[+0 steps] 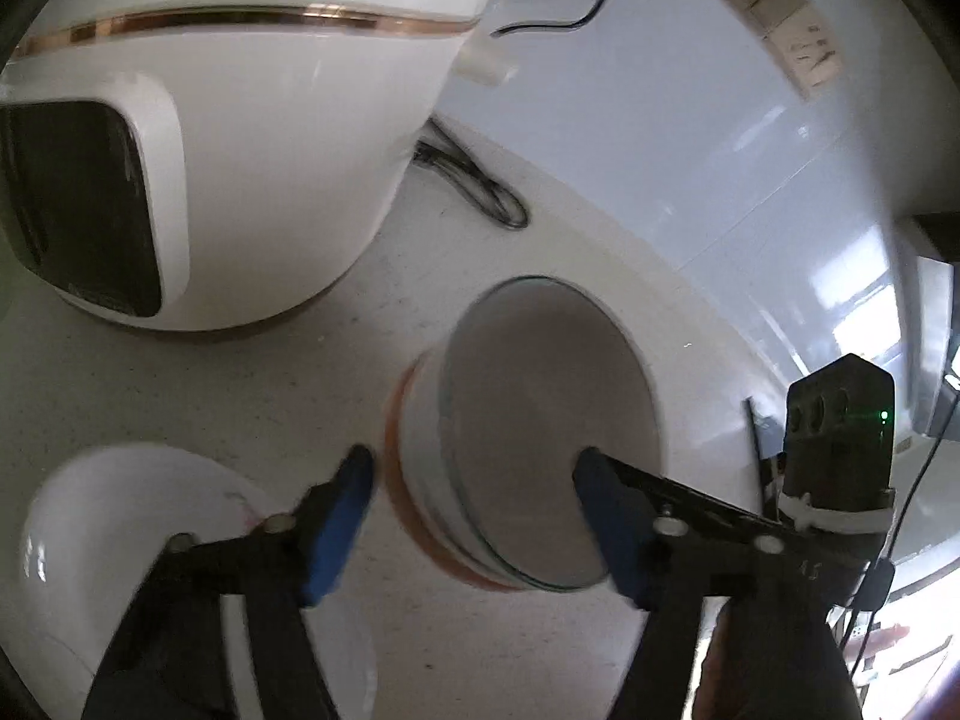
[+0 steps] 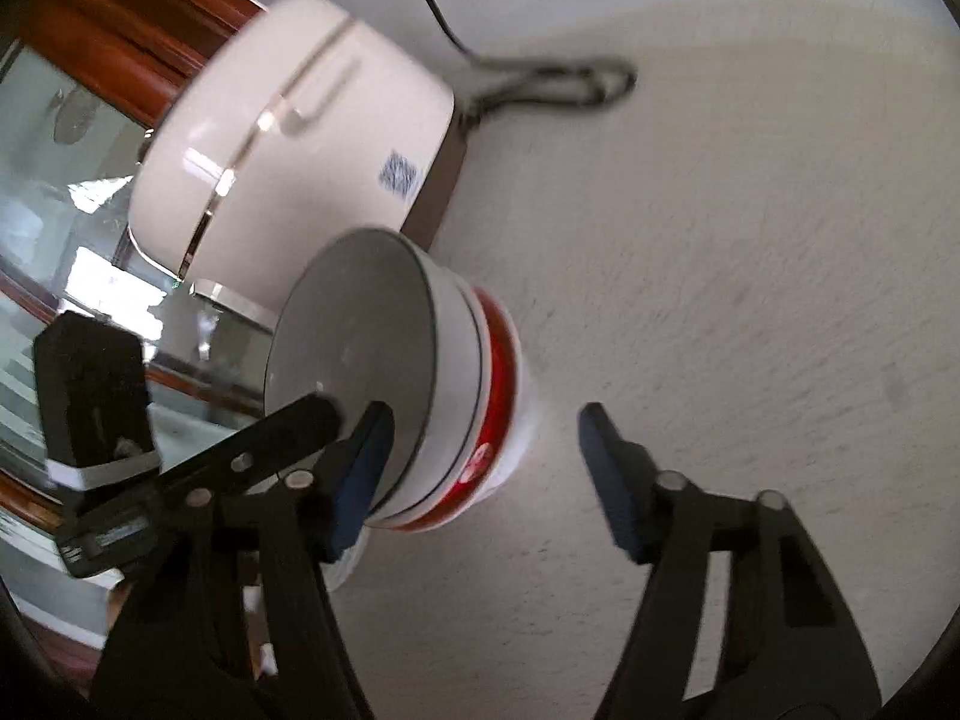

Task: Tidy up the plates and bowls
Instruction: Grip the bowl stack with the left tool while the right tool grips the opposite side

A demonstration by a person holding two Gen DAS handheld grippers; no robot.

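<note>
A stack of bowls (image 1: 528, 438) stands on the speckled counter: a white bowl with a thin dark rim on top, a red-banded one (image 2: 498, 372) beneath. My left gripper (image 1: 480, 516) is open, one blue pad outside the stack's wall and the other over the top bowl's inside. My right gripper (image 2: 486, 468) is open too, its left pad at the rim and its right pad well clear. Each view shows a black finger of the other gripper (image 1: 690, 492) (image 2: 270, 438) reaching into the top bowl. A glossy white dish (image 1: 120, 540) lies at the lower left.
A big white rice cooker (image 1: 270, 150) (image 2: 288, 120) with a gold band stands just behind the stack. Its black cord (image 1: 480, 180) (image 2: 540, 78) lies looped on the counter (image 2: 750, 240). Wall sockets (image 1: 780, 18) sit above. A wooden-framed window (image 2: 120, 12) is at the left.
</note>
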